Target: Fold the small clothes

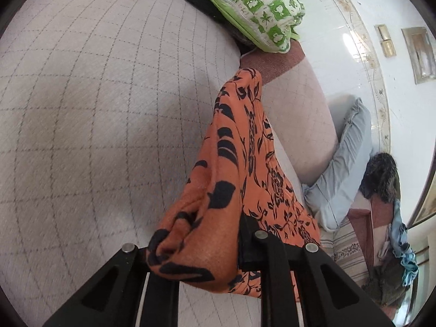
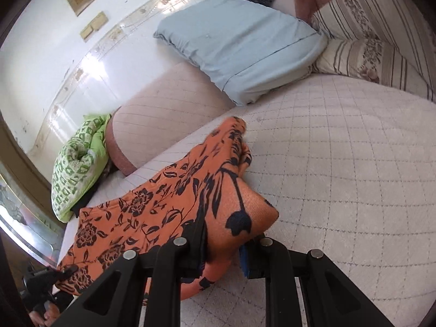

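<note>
Garment: an orange cloth [image 1: 231, 147] with a black flower print is hanging between the two claws, lifted off the quilted bed [image 1: 95, 109].
Where it lies: in the left view it is running from the bottom centre of the frame up toward the upper middle; in the right view the cloth [image 2: 163, 199] is spreading from the bottom centre toward the lower left and up to the frame's middle.
Long axis: in each view the stretched edge is leading straight away from the claw along the fingers, so the cloth is spanning claw to claw.
Left claw: the left claw [image 1: 218, 248] is clenched on a bunched corner of the cloth, fabric bulging out between the fingers.
Right claw: the right claw [image 2: 223, 245] is likewise clamped on a thick wad of the cloth.
Which is nearer: each claw is gripping its own end, so neither is the nearer; a dark shape at the lower left of the right view looks like the other claw at the far corner, though it is too small to be sure.
Coming move, as a judgement: the fold is probably turning on bringing one held end over toward the other, then lowering onto the bed.
Surroundings: a green pillow [image 1: 261, 8], a blue pillow [image 2: 239, 49] and a striped pillow [image 2: 381, 41] are lying at the bed's edges, apart from the cloth.
</note>
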The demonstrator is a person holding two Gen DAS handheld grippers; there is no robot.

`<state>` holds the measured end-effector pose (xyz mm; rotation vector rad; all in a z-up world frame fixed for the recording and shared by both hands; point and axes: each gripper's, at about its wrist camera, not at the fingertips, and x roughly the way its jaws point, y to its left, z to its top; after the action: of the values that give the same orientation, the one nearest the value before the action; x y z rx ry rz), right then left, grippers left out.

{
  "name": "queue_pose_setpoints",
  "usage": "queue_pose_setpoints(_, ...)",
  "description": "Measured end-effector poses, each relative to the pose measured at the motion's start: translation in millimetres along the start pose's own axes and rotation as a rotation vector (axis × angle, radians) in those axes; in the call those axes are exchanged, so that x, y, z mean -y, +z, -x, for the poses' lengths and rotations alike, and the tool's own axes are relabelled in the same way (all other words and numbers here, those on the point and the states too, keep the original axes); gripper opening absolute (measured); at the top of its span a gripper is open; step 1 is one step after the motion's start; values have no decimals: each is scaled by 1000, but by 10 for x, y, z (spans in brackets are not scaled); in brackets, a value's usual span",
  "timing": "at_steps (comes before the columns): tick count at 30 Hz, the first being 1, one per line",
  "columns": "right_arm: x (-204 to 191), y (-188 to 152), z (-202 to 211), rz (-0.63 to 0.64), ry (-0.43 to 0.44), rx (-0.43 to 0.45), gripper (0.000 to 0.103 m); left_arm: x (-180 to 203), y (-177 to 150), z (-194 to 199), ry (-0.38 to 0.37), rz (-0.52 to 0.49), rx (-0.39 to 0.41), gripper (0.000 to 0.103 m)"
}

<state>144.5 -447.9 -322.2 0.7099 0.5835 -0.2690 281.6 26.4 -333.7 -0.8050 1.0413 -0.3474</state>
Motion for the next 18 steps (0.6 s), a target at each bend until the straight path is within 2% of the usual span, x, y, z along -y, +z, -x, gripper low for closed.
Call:
queue_pose_setpoints(3, 123, -19, -3, -51, -2, -28, 19, -93, -56, 83, -20, 16, -32, 17)
queue_pose_setpoints(5, 178, -43, -35, -73, -7, -58, 19, -146, -111, 92, -7, 11, -50, 17)
queue_pose_setpoints(8, 331, -123, -185, -110, -56, -169, 20, -298, -176, 47, 33, 39, -77, 18)
queue_pose_setpoints(10, 562, -162, -294, -239, -57, -264, 26, -353, -208, 1, 73, 42, -97, 22)
queue_pose_setpoints(12, 733, -112, -249, -359, -27, -287, 32, -321, -220, 29, 133, 20, -93, 28)
queue_pose_setpoints(14, 818, 8, -90, -422, -38, -258, 34, -169, -218, 170, 185, -41, -43, 31)
queue_pose_setpoints(15, 833, 77, 21, -430, -45, -217, 34, -75, -212, 249, 226, -88, -11, 37)
queue_pose_setpoints(16, 836, 154, 161, -416, -78, -151, 35, 13, -202, 355, 275, -135, 40, 42)
queue_pose_setpoints(18, 726, 248, 411, -325, -151, 3, 37, 130, -186, 594, 346, -190, 183, 60)
